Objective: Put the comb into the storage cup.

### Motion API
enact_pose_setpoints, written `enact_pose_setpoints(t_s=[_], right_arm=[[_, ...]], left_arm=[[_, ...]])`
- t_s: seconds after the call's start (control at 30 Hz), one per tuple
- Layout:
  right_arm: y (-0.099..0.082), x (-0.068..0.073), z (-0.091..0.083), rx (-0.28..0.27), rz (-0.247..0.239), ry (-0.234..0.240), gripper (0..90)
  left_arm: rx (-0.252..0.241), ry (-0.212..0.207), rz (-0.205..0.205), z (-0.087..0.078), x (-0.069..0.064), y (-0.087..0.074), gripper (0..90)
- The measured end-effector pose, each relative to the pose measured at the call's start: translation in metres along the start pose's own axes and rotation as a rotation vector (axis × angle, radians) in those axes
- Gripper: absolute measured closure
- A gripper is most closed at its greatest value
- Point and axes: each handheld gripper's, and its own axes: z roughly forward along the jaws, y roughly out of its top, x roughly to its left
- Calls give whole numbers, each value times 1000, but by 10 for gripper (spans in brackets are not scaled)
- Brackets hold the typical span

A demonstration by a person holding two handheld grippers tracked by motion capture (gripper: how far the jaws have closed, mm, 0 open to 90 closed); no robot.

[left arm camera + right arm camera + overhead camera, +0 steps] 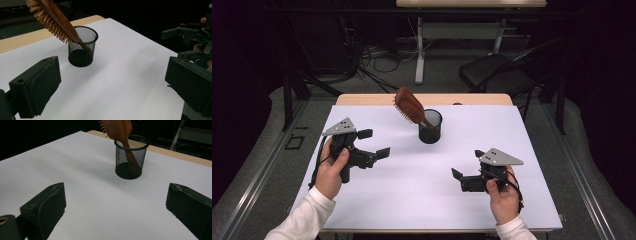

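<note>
A brown wooden hairbrush (409, 106) (53, 20) (119, 128) stands handle-down in a black mesh cup (430, 127) (82, 47) (130, 157), leaning to the left with its bristles facing down-left. My left gripper (373, 143) (110, 87) is held open to the left of the cup, jaws wide apart and empty. My right gripper (468, 164) (115, 212) is open near the front right of the table, also empty, and it appears at the right edge of the left gripper view (190, 42).
A white sheet (512, 145) covers the wooden table (362, 99). Behind the table stand a black chair (497, 72), a second table's legs (419, 50) and cables on the floor.
</note>
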Motion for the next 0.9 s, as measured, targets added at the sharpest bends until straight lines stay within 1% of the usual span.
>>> enact_pose_setpoints(t_s=[0.17,0.4,0.53,0.63,0.7,0.9], right_arm=[[-8,-9,-10,8,5,-31,26],[-22,-20,-21,25,27,-67,26],[-30,-26,-26,33,45,-85,26],[-38,-30,-29,36,63,-101,26],[-40,-31,-30,38,67,-104,26],[-47,-35,-33,30,78,-130,26]], left_arm=[[-7,19,-15,-8,5,-15,4],[-26,35,-57,-19,14,-35,4],[-46,41,-90,-23,18,-45,4],[-55,57,-106,-27,22,-52,4],[-58,75,-114,-28,24,-58,4],[-76,96,-133,-30,29,-74,4]])
